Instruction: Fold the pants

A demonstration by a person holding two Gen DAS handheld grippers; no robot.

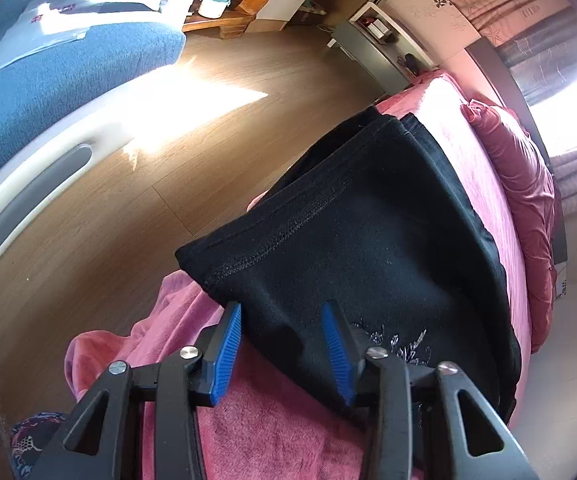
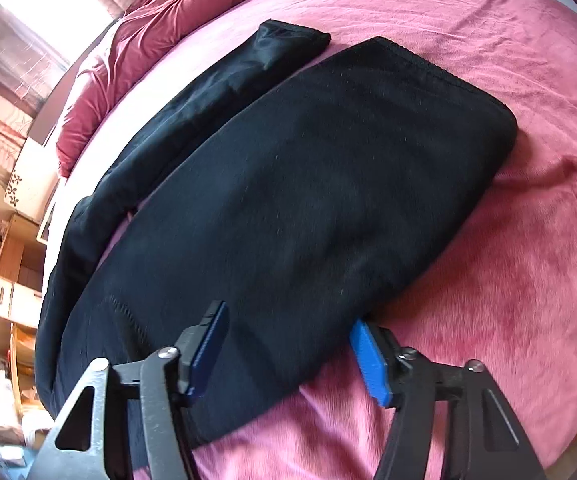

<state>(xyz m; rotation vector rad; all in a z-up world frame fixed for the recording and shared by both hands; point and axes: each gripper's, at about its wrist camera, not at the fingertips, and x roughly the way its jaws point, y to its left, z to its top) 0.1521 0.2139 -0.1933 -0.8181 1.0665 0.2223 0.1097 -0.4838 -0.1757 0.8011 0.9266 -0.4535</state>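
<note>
Left wrist: left gripper [image 1: 282,354] wide, nothing held, black pants [image 1: 368,240] on pink bed [image 1: 484,168] just ahead btwn its pads. Right gripper [image 2: 288,354] also wide, straddling pants' near edge. Risk: pinching only top layer, so fold slides apart.

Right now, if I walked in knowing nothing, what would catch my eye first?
The black pants lying on a pink bed, one leg trailing toward the pillows. Next, two pairs of blue-padded fingers, left and right, both open at the pants' near edge. Then the sunlit patch on the wooden floor.
</note>
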